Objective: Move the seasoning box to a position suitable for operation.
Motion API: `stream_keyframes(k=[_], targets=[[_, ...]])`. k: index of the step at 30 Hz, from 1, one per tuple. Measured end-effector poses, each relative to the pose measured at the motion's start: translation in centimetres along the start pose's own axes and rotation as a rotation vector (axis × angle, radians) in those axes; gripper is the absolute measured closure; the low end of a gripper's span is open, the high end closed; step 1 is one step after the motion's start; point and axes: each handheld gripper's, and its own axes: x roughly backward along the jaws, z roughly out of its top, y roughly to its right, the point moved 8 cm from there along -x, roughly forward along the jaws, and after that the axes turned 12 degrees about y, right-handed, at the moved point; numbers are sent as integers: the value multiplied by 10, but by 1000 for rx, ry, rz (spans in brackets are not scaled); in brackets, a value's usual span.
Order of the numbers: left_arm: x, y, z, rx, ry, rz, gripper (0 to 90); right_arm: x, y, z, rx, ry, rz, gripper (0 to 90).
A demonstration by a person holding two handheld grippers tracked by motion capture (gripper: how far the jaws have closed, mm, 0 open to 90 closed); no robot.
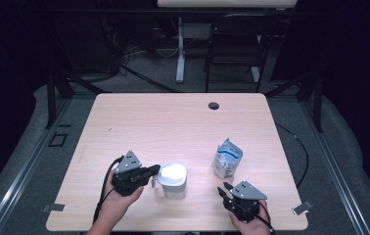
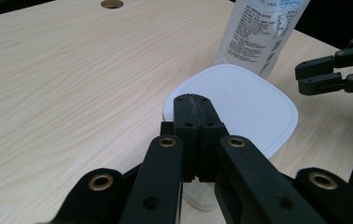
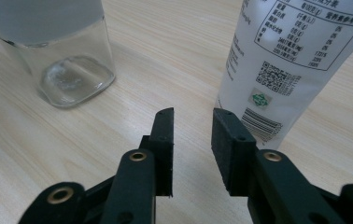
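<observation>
Wood table (image 1: 173,122) w/ dark room behind. White pouch (image 1: 226,157) upright at right-centre. Clear jar (image 1: 173,180) w/ white lid (image 2: 240,105) left of it. Left gripper (image 1: 154,171) jaws together, touching lid edge. Right gripper (image 1: 223,189) jaws apart, near pouch.

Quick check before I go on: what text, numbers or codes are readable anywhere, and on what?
Pouch: a printed table with figures and Chinese characters, too small and blurred to quote.
Pouch: a QR code, a barcode and a small green mark; nothing legible.
Container and its white lid: no text.
</observation>
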Motion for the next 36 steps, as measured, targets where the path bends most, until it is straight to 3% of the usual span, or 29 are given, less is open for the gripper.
stream_keyframes(k=[4,20,36], targets=[[-3,2,-3,-16,-20,1,900,0,0,0,3,-3,4,750],[-4,2,-3,-27,-15,3,900,-2,-6,2,3,-14,31,804],[-6,-1,-2,-23,-16,-9,900,-14,-24,26,8,-7,89,887]])
